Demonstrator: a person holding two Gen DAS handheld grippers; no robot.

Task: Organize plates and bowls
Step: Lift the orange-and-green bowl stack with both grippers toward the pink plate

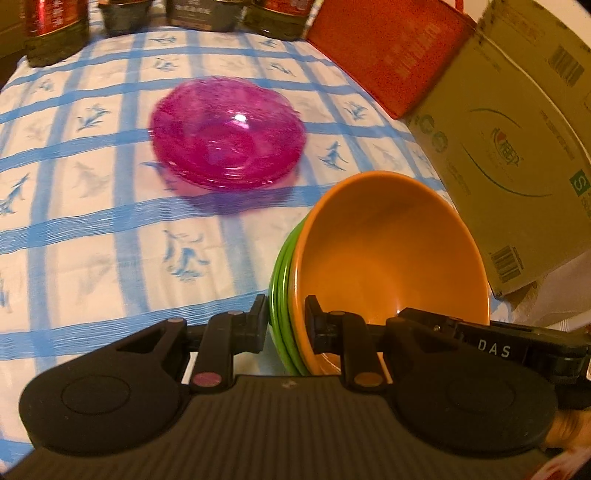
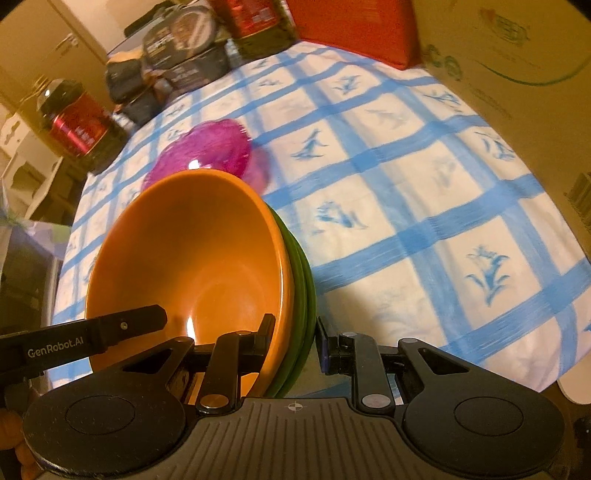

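An orange bowl (image 1: 388, 258) is nested in green bowls (image 1: 282, 291), and the stack hangs tilted above the table. My left gripper (image 1: 286, 317) is shut on the stack's rim, one finger outside the green, one inside the orange. From the opposite side my right gripper (image 2: 293, 332) is shut on the same stack (image 2: 192, 258), and the green rims (image 2: 304, 291) show between its fingers. A stack of transparent magenta bowls (image 1: 227, 134) rests on the blue-checked tablecloth (image 1: 92, 206) beyond. The same magenta bowls (image 2: 210, 151) peek out behind the orange rim in the right wrist view.
A cardboard box (image 1: 513, 155) and a red box (image 1: 391, 55) line the right side of the table. Dark bottles with red labels (image 1: 55, 29) and dark packaged containers (image 2: 181, 55) stand along the far edge. A white cupboard (image 2: 22, 155) stands beyond the table's left side.
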